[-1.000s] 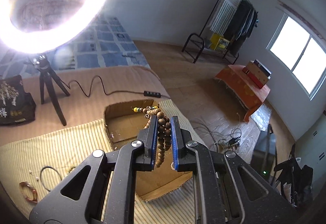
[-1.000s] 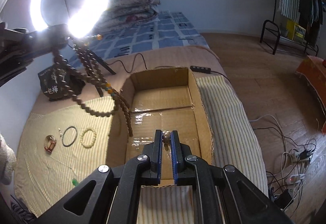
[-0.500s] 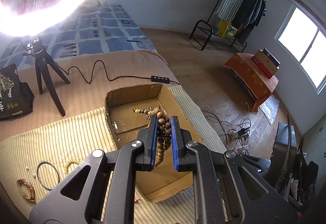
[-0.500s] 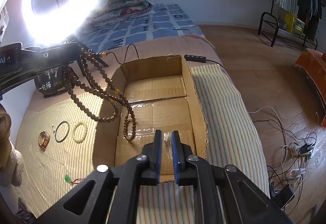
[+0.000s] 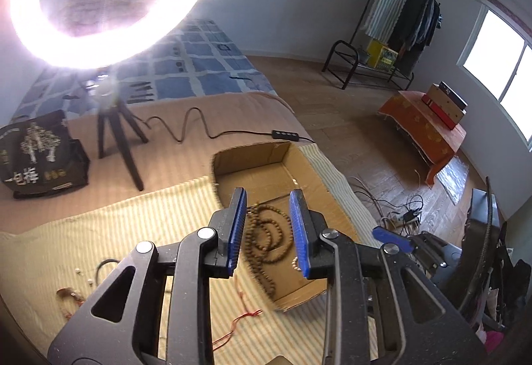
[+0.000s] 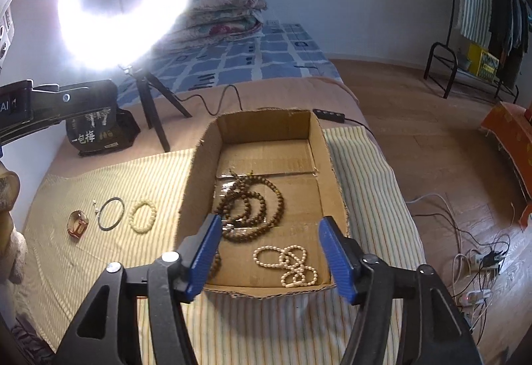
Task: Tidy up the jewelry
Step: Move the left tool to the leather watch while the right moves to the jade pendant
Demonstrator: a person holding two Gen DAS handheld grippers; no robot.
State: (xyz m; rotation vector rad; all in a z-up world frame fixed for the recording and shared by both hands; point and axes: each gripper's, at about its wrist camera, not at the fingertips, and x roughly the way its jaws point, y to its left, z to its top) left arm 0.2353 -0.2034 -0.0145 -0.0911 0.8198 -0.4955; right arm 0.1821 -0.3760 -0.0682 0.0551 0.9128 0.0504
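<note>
The left tool (image 5: 267,228) is open and holds nothing, its blue pads spread over the near left part of the cardboard box (image 6: 196,175). The right tool (image 6: 269,252) is open too, and wider, hanging empty above the box's near wall.

Inside the box, the long string of brown wooden beads (image 6: 251,208) lies in loose coils on the floor, toward the left wall; in the left wrist view the same coils (image 5: 266,238) sit straight below the gap between the pads. Nearer the front right corner rests a string of white pearl beads (image 6: 287,263), apart from the brown one.

What is left to sort lies outside, on the striped cloth (image 6: 99,172) over the bed, to the left of the box: a cream bead bracelet (image 6: 142,213) closest to the box wall, then a thin black ring (image 6: 111,213), then an amber bangle (image 6: 77,224), all in a rough row running left, with tiny pale pieces beside the ring that are too small to name. A red cord (image 5: 236,325) lies on the cloth near the box's front.

That row lies on the left tool's side, well away from the right one, so the left hand looks the nearer for the next pick, probably the cream bracelet, which lies flat and would need a pad slipped inside its loop.
</note>
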